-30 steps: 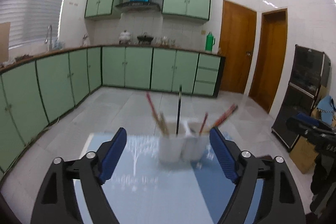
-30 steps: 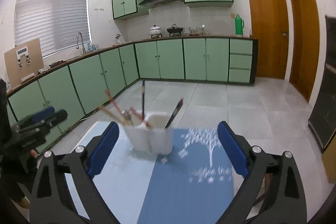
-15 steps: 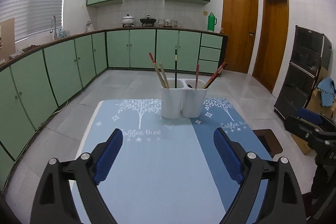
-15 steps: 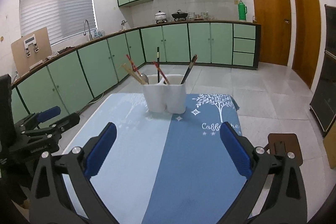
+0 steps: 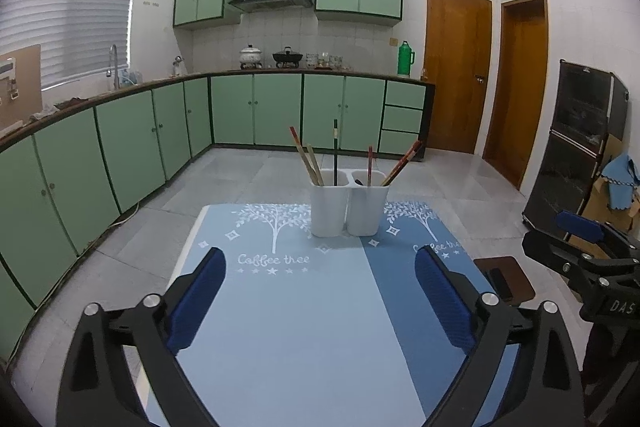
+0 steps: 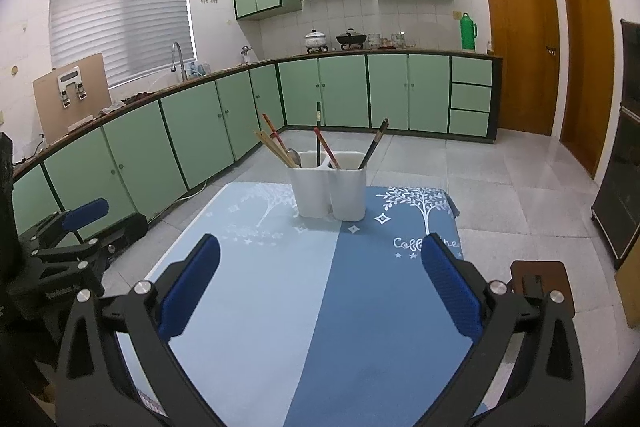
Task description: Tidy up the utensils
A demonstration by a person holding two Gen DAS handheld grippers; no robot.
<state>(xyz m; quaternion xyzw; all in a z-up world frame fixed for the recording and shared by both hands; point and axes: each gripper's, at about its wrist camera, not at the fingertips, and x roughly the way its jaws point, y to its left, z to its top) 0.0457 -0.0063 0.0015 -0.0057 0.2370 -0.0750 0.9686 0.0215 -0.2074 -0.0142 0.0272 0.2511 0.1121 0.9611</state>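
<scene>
White utensil holder [image 5: 349,205] stands upright at the far end of the counter [image 5: 304,327], chopsticks [image 5: 310,163] poking up. Left gripper [image 5: 320,301] is opening and right gripper [image 6: 320,285] is spread; both empty, equally far.

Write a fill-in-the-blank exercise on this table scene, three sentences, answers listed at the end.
1. The white utensil holder has ____ compartments side by side.
2. The holder stands on a ____ tablecloth printed with white trees.
3. Nothing lies between the pads of the left claw or of the right claw; both are ____.

Missing words: two; blue; empty
</scene>
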